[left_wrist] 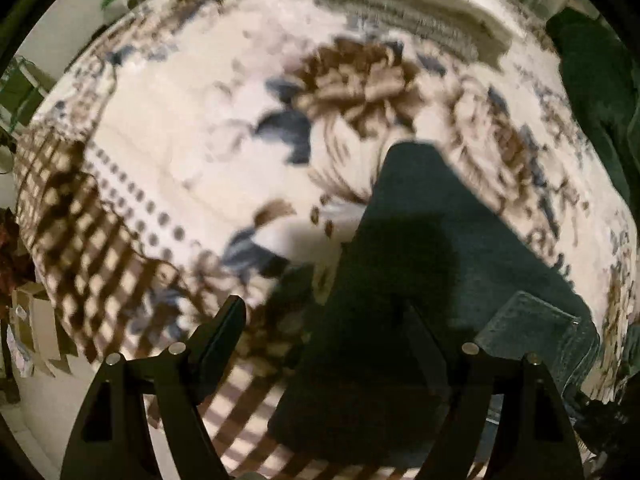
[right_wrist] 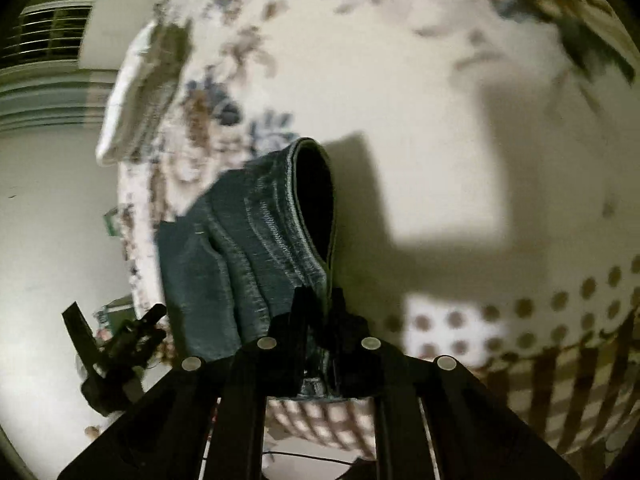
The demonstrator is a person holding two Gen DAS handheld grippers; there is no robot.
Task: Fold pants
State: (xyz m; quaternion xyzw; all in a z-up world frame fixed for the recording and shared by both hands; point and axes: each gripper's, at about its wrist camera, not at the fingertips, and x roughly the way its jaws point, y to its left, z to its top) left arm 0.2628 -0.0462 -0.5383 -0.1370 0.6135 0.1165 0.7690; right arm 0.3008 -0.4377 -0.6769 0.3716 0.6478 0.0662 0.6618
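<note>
Your left gripper has its jaws spread apart, holding nothing, above the dark pants lying on the floral blanket. Your right gripper is clamped on the hem of the lifted denim leg. Carry that hem across level and slowly, so the leg lands square; the fabric hangs to the left of the right gripper.

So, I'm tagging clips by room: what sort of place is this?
Probably a bedroom at home: the jeans lie on a floral blanket spread like a bed cover, with window blinds nearby.
</note>
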